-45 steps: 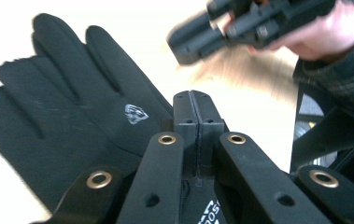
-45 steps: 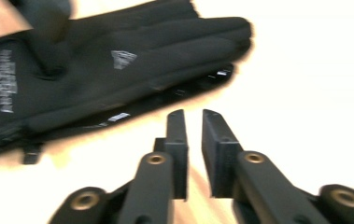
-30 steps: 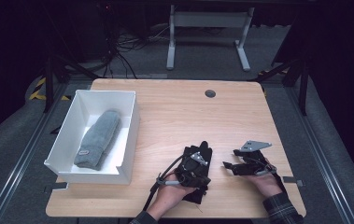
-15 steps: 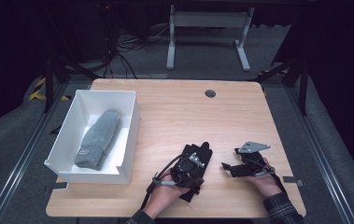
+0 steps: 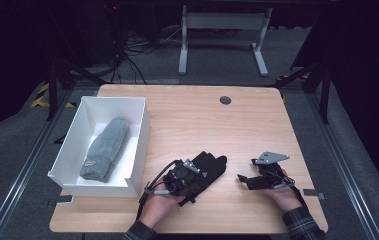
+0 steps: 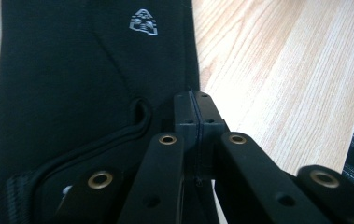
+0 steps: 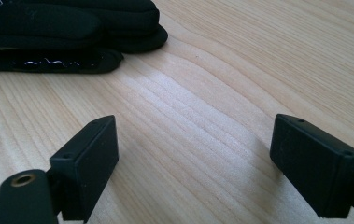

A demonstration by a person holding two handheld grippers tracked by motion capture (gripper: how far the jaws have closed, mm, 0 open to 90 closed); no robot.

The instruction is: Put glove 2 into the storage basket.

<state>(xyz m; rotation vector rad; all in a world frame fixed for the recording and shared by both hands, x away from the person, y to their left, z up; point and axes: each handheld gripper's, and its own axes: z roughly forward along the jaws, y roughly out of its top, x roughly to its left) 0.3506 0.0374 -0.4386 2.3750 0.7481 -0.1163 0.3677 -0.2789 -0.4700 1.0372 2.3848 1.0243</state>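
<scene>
- Here, a black glove [image 5: 208,169] is seen lying flat on the wooden table [image 5: 192,115], its fingers pointing away from the person, with the left tool [image 5: 189,176] set over its cuff end.
- In the left gripper view, the left tool's [image 6: 196,122] pads are pressed together at the right edge of the glove [image 6: 81,84]; whether any cloth is pinched between them cannot be told.
- A small pale logo [image 6: 143,22] is shown on the glove ahead of that tool.
- The right tool [image 5: 246,179] is held low over bare table just to the right of the glove, with its jaws spread wide and nothing between them; they have just been opening further.
- In the right gripper view, the glove's [image 7: 67,32] fingertips are seen ahead and to the left of the right tool [image 7: 193,154], apart from it.
- A white box [image 5: 136,145] is placed well to the left of the left tool, and a grey sock [image 5: 104,149] is laid lengthwise inside it.
</scene>
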